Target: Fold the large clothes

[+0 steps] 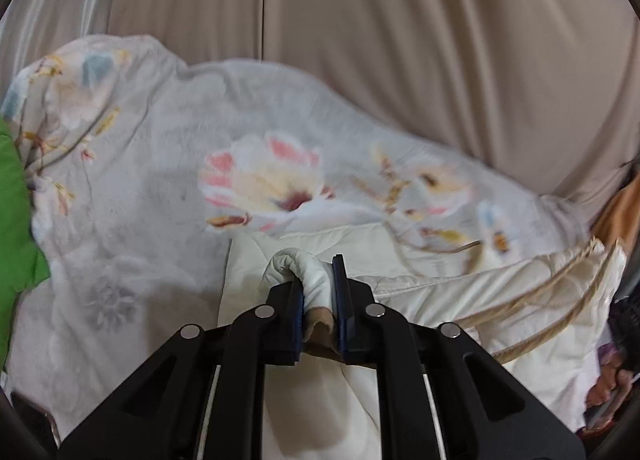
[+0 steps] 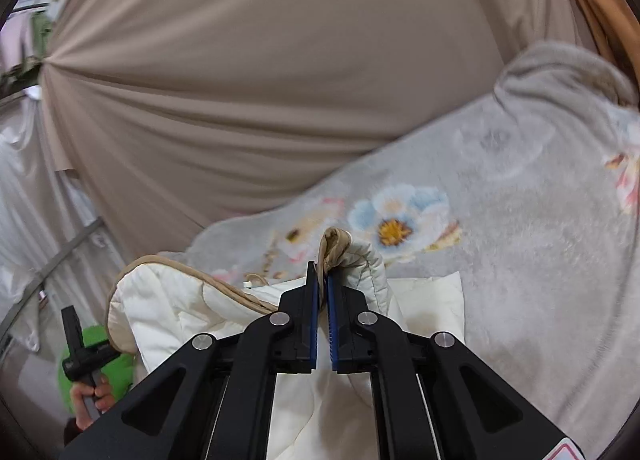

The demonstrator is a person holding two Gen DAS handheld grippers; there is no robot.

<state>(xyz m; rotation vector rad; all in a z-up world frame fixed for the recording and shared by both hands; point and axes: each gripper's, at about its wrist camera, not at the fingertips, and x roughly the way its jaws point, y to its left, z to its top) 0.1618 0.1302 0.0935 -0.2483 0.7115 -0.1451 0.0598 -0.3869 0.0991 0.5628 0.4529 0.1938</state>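
Left tool (image 1: 318,296) clamps bunched cream quilted garment (image 1: 460,300) edge; right tool (image 2: 323,280) pinches tan-trimmed corner; both lift fabric clear of floral blanket (image 2: 500,240) ahead, likely for fold.

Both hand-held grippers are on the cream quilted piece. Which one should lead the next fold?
Right, tentatively. The right hand-held gripper pinches a thin trimmed edge of the cream quilted piece; the left hand-held gripper clamps a thick roll.

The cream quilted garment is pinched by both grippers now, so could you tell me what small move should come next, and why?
Probably carry both held edges forward together and lay them down. The left gripper and the right gripper are each shut on a bunched edge of the cream quilted garment, raised above the floral blanket, so the fold looks mid-way.
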